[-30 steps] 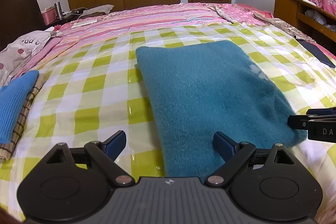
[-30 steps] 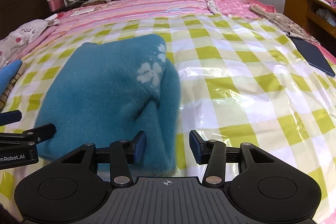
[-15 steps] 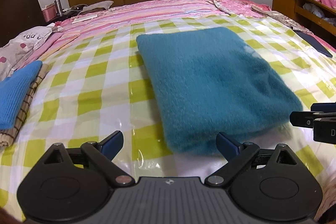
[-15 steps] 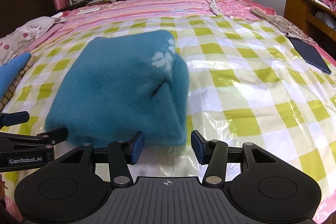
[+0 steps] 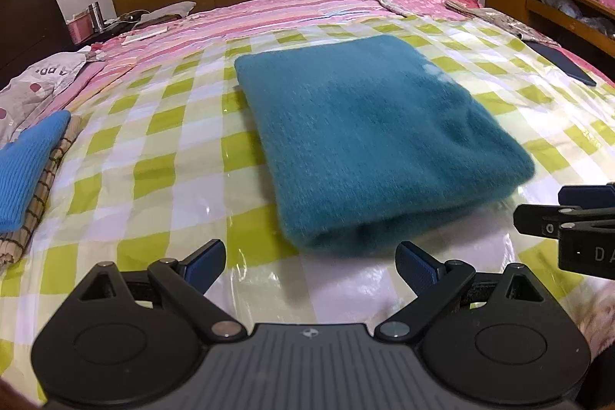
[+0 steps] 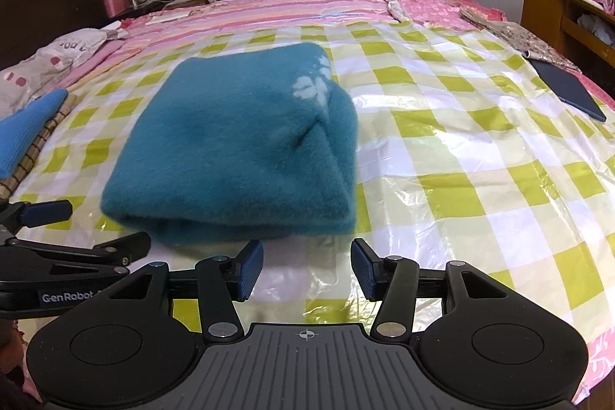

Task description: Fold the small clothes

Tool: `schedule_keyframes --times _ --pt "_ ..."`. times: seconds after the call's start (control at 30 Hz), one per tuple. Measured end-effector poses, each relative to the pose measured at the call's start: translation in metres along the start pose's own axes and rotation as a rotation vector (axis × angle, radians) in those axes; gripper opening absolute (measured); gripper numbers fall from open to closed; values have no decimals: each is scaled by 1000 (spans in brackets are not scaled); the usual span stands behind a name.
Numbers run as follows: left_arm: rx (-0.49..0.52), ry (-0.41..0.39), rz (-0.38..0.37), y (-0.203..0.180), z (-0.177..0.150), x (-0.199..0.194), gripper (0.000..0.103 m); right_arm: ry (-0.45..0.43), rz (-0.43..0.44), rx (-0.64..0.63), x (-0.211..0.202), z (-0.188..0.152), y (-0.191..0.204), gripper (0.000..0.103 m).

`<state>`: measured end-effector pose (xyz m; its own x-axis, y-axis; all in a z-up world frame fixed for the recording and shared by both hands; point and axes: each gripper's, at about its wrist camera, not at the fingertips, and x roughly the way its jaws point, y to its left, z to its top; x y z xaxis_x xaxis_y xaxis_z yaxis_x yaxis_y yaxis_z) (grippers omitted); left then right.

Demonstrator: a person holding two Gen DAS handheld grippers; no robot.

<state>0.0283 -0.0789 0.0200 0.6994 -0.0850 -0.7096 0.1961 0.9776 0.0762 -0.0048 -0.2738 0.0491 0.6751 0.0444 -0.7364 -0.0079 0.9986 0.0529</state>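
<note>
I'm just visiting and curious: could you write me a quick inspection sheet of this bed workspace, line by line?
Surface: bed with a green-checked plastic sheet over pink bedding.
Job's things: teal garment, folded, lying flat on the sheet.
Clutter: blue knit on a plaid cloth at the left edge; dark flat item at the right edge.
Grippers: left gripper open, empty; right gripper opening, nothing between its fingers; both just short of the garment.
Cables: nothing seen.
Surroundings: wooden wardrobe, door, headboard, desk.
</note>
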Motion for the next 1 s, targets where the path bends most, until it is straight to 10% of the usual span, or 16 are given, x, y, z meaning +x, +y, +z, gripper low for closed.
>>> schedule_keyframes --times 1.0 --pt "18 23 -12 -10 -33 -20 101 4 -51 38 -23 -53 16 67"
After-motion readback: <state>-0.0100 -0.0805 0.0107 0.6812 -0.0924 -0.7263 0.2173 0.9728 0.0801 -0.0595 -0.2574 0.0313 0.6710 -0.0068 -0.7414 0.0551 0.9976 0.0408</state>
